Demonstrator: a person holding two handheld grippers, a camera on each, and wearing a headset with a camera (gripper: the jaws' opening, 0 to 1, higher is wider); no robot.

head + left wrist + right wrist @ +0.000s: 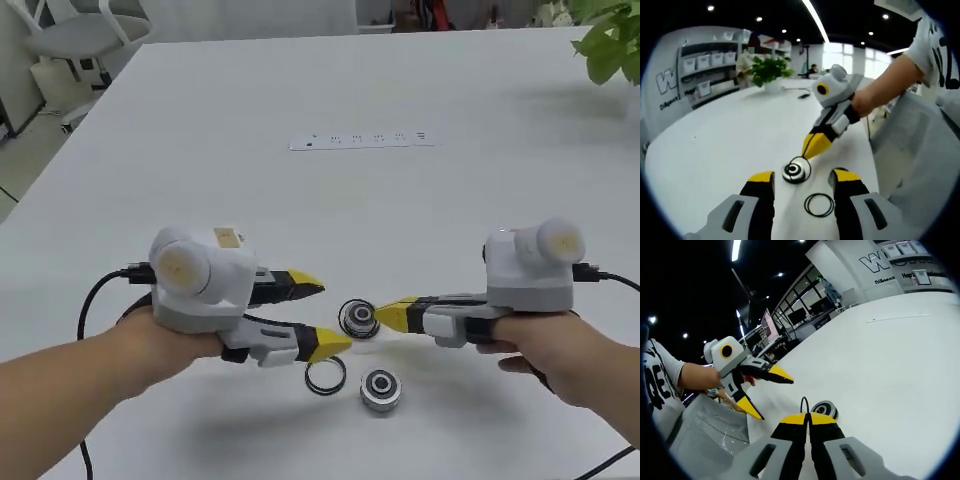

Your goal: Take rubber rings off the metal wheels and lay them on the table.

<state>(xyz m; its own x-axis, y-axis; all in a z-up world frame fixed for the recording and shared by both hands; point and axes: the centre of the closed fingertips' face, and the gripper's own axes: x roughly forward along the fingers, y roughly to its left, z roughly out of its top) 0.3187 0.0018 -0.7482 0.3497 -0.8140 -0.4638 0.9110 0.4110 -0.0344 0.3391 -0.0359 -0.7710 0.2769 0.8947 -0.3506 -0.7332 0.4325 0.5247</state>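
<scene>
A metal wheel (358,318) lies on the white table (330,210) between the two grippers. My right gripper (385,315) is shut on the thin black rubber ring (804,403) at that wheel's (825,409) edge, and a strand of it loops up from the tips. My left gripper (322,316) is open, its yellow jaws on either side of the wheel (796,170) without touching it. A loose rubber ring (325,376) lies flat nearer me. A second metal wheel (380,388) sits beside it to the right.
A white power strip (362,140) lies further back on the table. A green plant (610,40) stands at the far right corner and an office chair (80,35) beyond the far left edge. Black cables trail from both grippers.
</scene>
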